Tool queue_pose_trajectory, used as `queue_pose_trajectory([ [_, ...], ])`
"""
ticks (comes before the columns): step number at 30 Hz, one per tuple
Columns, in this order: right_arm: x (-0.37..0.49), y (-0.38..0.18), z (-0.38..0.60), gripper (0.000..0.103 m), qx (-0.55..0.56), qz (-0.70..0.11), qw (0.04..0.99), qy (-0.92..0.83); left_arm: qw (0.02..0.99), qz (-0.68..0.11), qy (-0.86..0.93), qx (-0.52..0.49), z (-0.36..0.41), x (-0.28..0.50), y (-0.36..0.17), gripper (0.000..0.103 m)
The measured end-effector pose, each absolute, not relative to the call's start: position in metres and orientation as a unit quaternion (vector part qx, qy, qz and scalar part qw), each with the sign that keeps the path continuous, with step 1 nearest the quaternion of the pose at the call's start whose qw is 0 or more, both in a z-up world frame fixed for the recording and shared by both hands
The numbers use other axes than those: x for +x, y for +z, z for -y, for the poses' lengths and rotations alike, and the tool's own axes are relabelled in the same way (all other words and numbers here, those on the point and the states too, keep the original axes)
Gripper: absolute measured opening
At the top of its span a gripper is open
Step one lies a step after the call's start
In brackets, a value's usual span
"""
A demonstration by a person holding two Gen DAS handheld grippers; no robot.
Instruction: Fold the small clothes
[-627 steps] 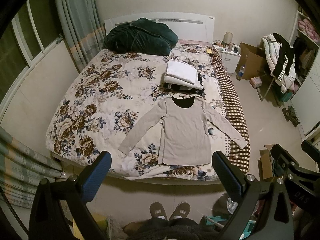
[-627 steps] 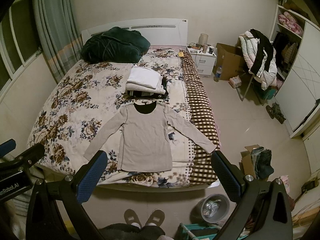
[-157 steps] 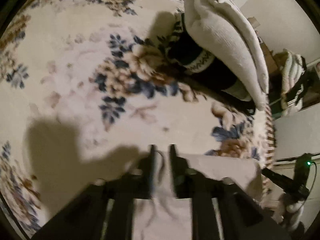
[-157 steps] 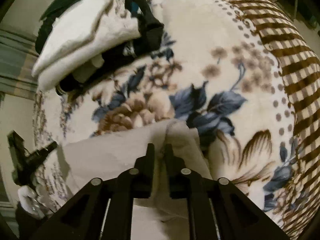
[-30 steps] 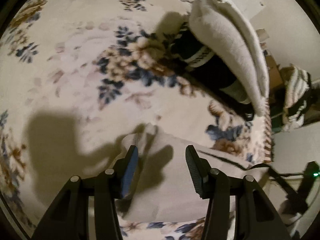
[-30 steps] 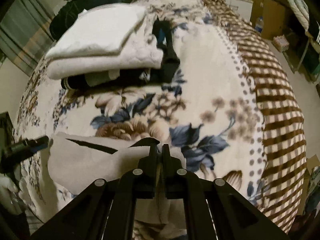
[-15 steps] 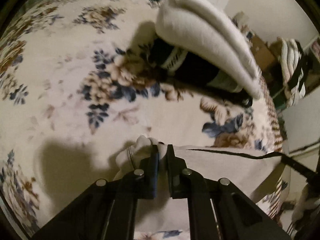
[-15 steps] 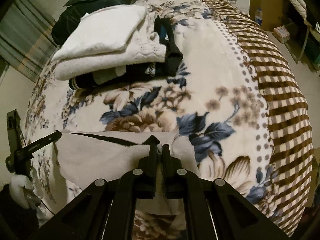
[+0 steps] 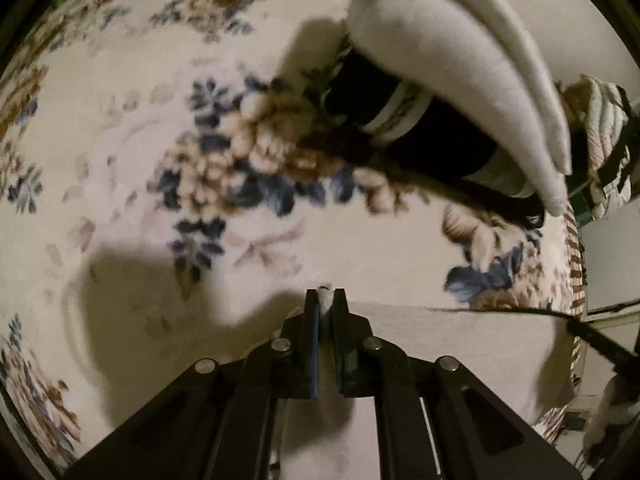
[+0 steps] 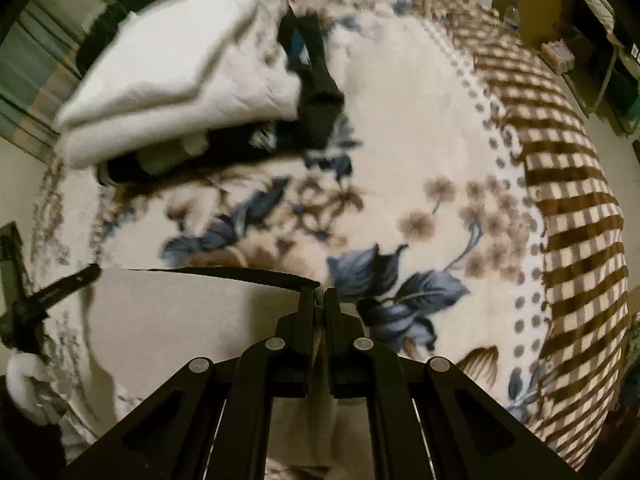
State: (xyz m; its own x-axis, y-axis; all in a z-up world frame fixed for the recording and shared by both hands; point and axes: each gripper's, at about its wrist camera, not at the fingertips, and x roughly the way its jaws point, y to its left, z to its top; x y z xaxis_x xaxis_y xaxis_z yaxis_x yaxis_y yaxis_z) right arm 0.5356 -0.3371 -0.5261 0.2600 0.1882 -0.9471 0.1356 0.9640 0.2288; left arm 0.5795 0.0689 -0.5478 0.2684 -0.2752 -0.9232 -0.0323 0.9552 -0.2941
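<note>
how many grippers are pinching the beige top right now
2: the left gripper clamps one corner of the beige top, the right gripper the other, edge stretched between them above the floral blanket.

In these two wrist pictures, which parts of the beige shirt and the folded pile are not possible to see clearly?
- Beige shirt, left wrist view: lower part hidden behind the left claw.
- Same shirt, right wrist view: sleeves and hem hidden by the right claw and the bottom edge.
- Folded pile, both views: motion-blurred; the number of dark garments underneath is unclear.
</note>
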Motion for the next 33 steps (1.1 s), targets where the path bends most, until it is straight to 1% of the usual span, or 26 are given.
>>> queue_pose_trajectory([
  [2, 0.538, -0.538, 0.343, 0.006, 0.151, -0.625, 0.766, 0.015, 0.774, -0.612, -0.071, -0.148, -0.075, 0.578, -0.548, 0.008],
  [3, 0.536, -0.540, 0.348, 0.010, 0.171, -0.627, 0.760, 0.015, 0.772, -0.611, -0.069, -0.159, -0.079, 0.575, -0.545, 0.009],
  [4, 0.533, -0.539, 0.352, 0.025, 0.186, -0.625, 0.758, 0.013, 0.770, -0.611, -0.065, -0.171, -0.082, 0.572, -0.541, 0.009],
  [5, 0.527, -0.536, 0.360, 0.048, 0.208, -0.620, 0.757, 0.005, 0.770, -0.608, -0.059, -0.185, -0.087, 0.567, -0.535, 0.009],
  [6, 0.519, -0.533, 0.368, 0.057, 0.233, -0.610, 0.757, -0.001, 0.772, -0.602, -0.053, -0.196, -0.089, 0.563, -0.529, 0.013],
  [7, 0.511, -0.530, 0.375, 0.071, 0.256, -0.599, 0.758, -0.007, 0.778, -0.593, -0.044, -0.201, -0.092, 0.557, -0.521, 0.019],
  [8, 0.498, -0.527, 0.385, 0.075, 0.294, -0.583, 0.757, -0.018, 0.785, -0.583, -0.036, -0.204, -0.092, 0.549, -0.513, 0.032],
  [9, 0.485, -0.526, 0.392, 0.076, 0.330, -0.571, 0.752, -0.027, 0.789, -0.576, -0.037, -0.211, -0.091, 0.543, -0.507, 0.045],
  [10, 0.473, -0.526, 0.396, 0.076, 0.359, -0.561, 0.745, -0.031, 0.789, -0.569, -0.045, -0.228, -0.088, 0.533, -0.500, 0.052],
  [11, 0.459, -0.527, 0.398, 0.076, 0.390, -0.550, 0.738, -0.034, 0.789, -0.565, -0.051, -0.236, -0.084, 0.527, -0.496, 0.064],
  [12, 0.443, -0.529, 0.397, 0.076, 0.416, -0.540, 0.731, -0.034, 0.789, -0.565, -0.053, -0.237, -0.081, 0.523, -0.494, 0.074],
  [15, 0.409, -0.540, 0.378, 0.076, 0.462, -0.530, 0.711, -0.033, 0.786, -0.571, -0.069, -0.225, -0.057, 0.512, -0.493, 0.085],
  [20, 0.392, -0.597, 0.338, 0.076, 0.553, -0.530, 0.643, -0.008, 0.768, -0.603, -0.079, -0.201, -0.019, 0.510, -0.526, 0.086],
  [22, 0.391, -0.618, 0.329, 0.076, 0.601, -0.500, 0.623, 0.003, 0.766, -0.608, -0.081, -0.191, -0.011, 0.511, -0.538, 0.086],
  [24, 0.392, -0.632, 0.327, 0.076, 0.639, -0.449, 0.625, -0.002, 0.762, -0.617, -0.075, -0.182, -0.010, 0.513, -0.552, 0.086],
  [27, 0.395, -0.640, 0.328, 0.077, 0.675, -0.371, 0.637, -0.020, 0.756, -0.623, -0.071, -0.189, -0.015, 0.516, -0.565, 0.086],
  [28, 0.396, -0.641, 0.327, 0.075, 0.680, -0.357, 0.640, -0.029, 0.754, -0.623, -0.074, -0.193, -0.016, 0.516, -0.567, 0.086],
  [29, 0.396, -0.642, 0.324, 0.063, 0.682, -0.345, 0.643, -0.037, 0.754, -0.624, -0.075, -0.191, -0.016, 0.516, -0.568, 0.086],
  [30, 0.398, -0.642, 0.321, 0.053, 0.682, -0.340, 0.646, -0.048, 0.753, -0.625, -0.077, -0.189, -0.016, 0.516, -0.568, 0.086],
  [31, 0.400, -0.642, 0.318, 0.037, 0.680, -0.338, 0.648, -0.054, 0.753, -0.625, -0.078, -0.187, -0.016, 0.516, -0.568, 0.086],
  [33, 0.404, -0.634, 0.313, 0.033, 0.665, -0.338, 0.662, -0.067, 0.753, -0.627, -0.082, -0.181, -0.015, 0.516, -0.567, 0.086],
])
